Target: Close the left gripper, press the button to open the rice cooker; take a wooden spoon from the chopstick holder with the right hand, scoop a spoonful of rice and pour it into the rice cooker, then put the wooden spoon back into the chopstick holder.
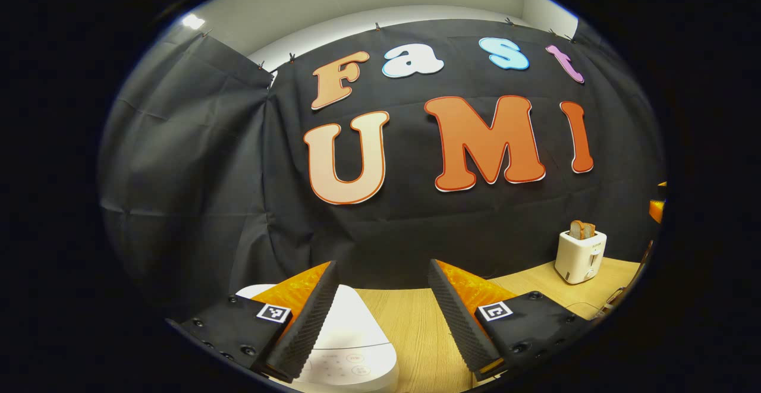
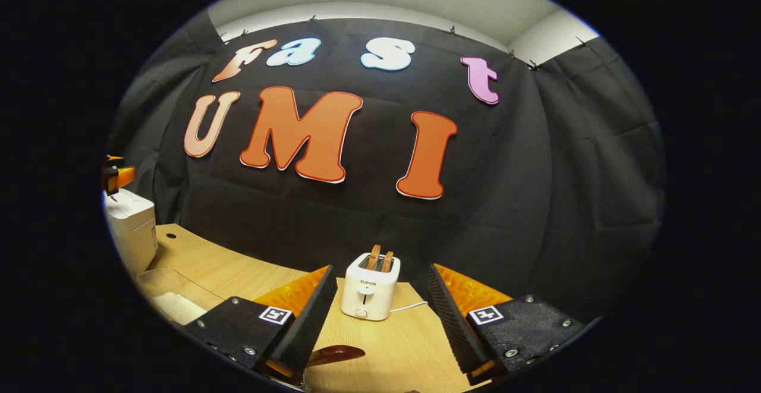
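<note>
Wooden table (image 1: 416,327): white rice cooker (image 1: 351,345), lid down

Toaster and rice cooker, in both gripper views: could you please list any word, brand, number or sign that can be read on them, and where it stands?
"SUPOR": on the front of the toaster, above its slider, right gripper view.
Toaster in the left gripper view: a small mark near the top, too small to read.
Rice cooker: round button marks on its lid panel, too blurred to read.
</note>
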Tool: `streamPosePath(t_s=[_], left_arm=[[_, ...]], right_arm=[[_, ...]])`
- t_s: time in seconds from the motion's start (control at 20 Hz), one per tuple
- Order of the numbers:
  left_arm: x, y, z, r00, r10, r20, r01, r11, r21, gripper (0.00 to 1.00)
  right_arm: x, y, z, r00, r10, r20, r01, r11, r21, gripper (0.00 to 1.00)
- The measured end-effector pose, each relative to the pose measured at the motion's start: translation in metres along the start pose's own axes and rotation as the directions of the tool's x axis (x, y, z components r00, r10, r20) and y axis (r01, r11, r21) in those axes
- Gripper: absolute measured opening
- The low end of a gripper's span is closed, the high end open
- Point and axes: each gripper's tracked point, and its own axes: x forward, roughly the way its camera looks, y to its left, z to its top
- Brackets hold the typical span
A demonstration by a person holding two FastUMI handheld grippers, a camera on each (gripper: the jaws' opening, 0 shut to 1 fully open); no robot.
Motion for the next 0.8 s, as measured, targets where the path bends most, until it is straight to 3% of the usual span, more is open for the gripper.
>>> streamPosePath(t_s=[0.2,0.25,0.35,0.4,0.45,0.5,0.55,0.8], left_arm=[[0.001,0.000,-0.001,1.000,-0.005,-0.006,0.005,1.000,0.001,0.98],[0.001,-0.001,-0.001,1.000,-0.007,-0.006,0.007,1.000,0.001,0.94],[0.002,-0.004,-0.001,1.000,-0.019,-0.002,0.019,1.000,-0.002,0.98],[0.001,-0.007,-0.001,1.000,-0.024,0.000,0.024,1.000,-0.004,0.94],[0.000,-0.010,0.001,1.000,-0.028,0.001,0.028,1.000,-0.003,0.98],[0.000,-0.011,0.002,1.000,-0.028,0.002,0.028,1.000,-0.002,0.94],[0.001,-0.011,0.002,1.000,-0.030,0.003,0.030,1.000,-0.002,0.98],[0.000,-0.012,-0.002,1.000,-0.030,-0.003,0.030,1.000,-0.001,0.99]], right_arm=[[0.003,0.002,-0.010,0.999,0.003,-0.032,-0.002,0.999,0.034,0.92],[0.002,0.007,-0.014,0.999,0.017,-0.047,-0.015,0.999,0.046,0.92],[0.002,0.015,-0.021,0.997,0.040,-0.070,-0.035,0.997,0.069,0.93],[0.003,0.016,-0.026,0.996,0.044,-0.081,-0.038,0.997,0.073,0.93],[0.003,0.013,-0.030,0.995,0.040,-0.092,-0.033,0.997,0.073,0.93],[0.004,0.012,-0.034,0.994,0.035,-0.102,-0.028,0.997,0.068,0.93],[0.005,0.009,-0.038,0.993,0.024,-0.114,-0.017,0.998,0.063,0.92],[0.004,0.015,-0.058,0.983,0.052,-0.178,-0.033,0.994,0.104,0.93]])
